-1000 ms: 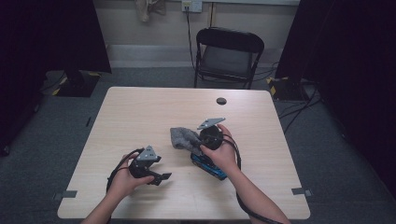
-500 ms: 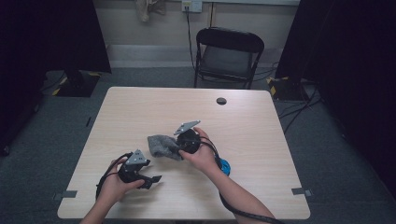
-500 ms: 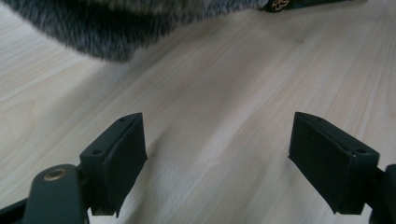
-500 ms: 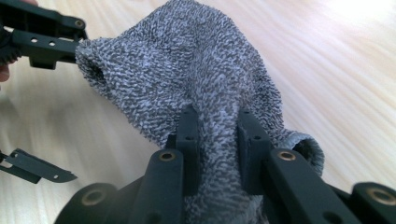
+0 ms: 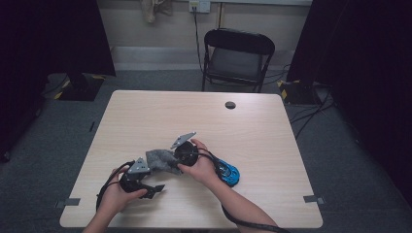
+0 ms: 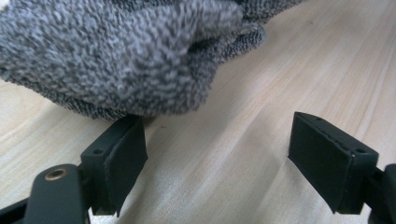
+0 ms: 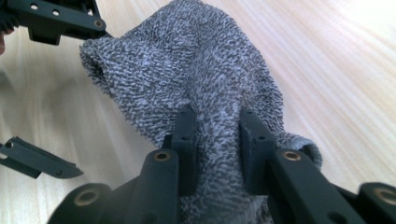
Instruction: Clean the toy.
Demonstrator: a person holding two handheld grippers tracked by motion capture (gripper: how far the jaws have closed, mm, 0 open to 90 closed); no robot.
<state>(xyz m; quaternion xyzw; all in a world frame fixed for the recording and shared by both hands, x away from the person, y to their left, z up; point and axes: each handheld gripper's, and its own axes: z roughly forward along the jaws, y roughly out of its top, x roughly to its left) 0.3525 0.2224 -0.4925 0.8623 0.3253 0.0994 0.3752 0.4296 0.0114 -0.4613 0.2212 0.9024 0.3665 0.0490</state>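
A grey knitted cloth (image 5: 159, 160) lies bunched on the wooden table (image 5: 272, 145) between the two hands. My right gripper (image 5: 171, 160) points left and is shut on one end of it; in the right gripper view the cloth (image 7: 196, 70) is pinched between the pads of my right gripper (image 7: 217, 135), whose jaws have just been opening a little. My left gripper (image 5: 151, 182) stands open at the cloth's other end. In the left gripper view the cloth (image 6: 121, 56) hangs just above the wide-apart jaws of my left gripper (image 6: 219, 158), with bare wood between them. The left gripper's fingers (image 7: 60, 21) flank the cloth's far edge.
A blue object (image 5: 228, 173) lies on the table just right of the right hand. A small black disc (image 5: 230, 105) sits near the far edge. A black folding chair (image 5: 238, 53) stands behind the table. Cables trail from both grippers.
The right hand has carried the cloth left and nearer the front edge, uncovering the blue object. The left hand has shifted slightly left.
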